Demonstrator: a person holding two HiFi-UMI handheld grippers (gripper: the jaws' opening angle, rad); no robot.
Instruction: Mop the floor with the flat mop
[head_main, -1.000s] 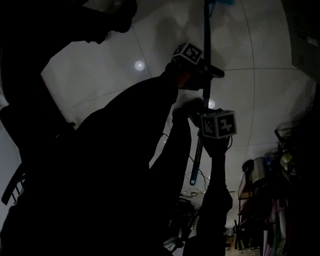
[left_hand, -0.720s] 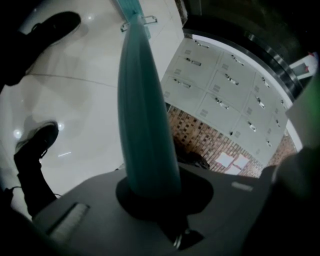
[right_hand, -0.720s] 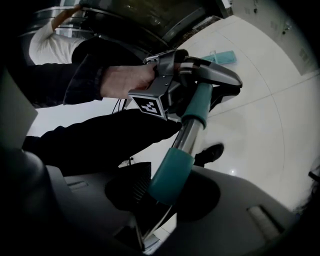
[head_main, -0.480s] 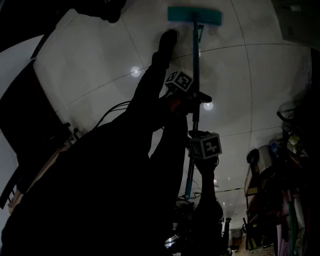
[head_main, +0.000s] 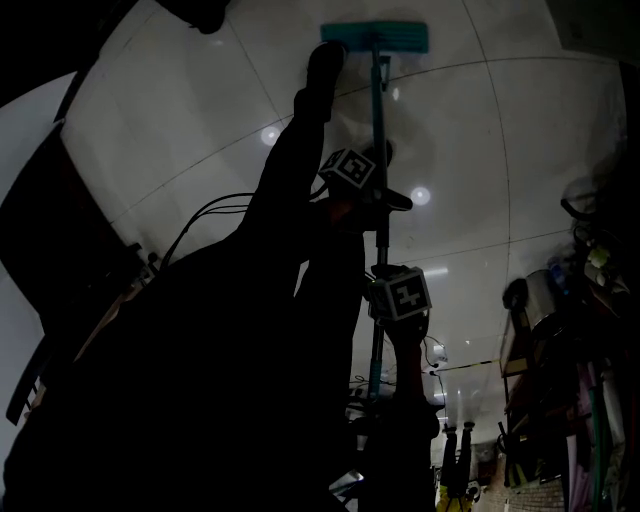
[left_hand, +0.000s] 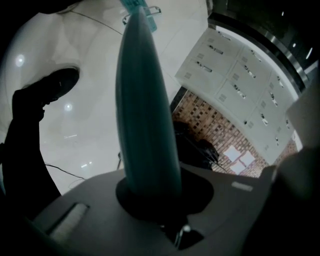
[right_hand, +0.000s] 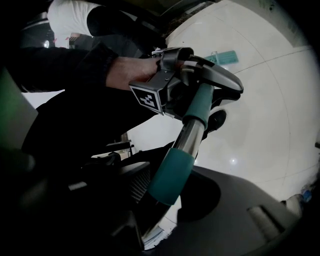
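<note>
Both grippers are clenched on the pole (head_main: 378, 130). The left gripper (head_main: 383, 199) grasps it nearer the mop head, and the right gripper (head_main: 381, 287) grasps a teal sleeve behind it, toward the handle end. The mop head (head_main: 375, 37) sits on the floor (head_main: 520, 140) well ahead of the left gripper, just beside a shoe (head_main: 326, 62).

For a good stroke, I judge the right gripper should steer and the left one press, with the pole low enough that the head lies flat. It looks flat on the tile, though the dim head view leaves that unsure. Guide the head clear of the shoe and of the cable (left_hand: 60, 170) on the floor to the left gripper's left.

The floor is glossy pale tile with lamp reflections, so wet streaks should show. To the left gripper's right are lockers (left_hand: 240, 65) and a brick-patterned surface (left_hand: 220, 130). Cluttered shelves (head_main: 560, 340) stand to the right gripper's right.
</note>
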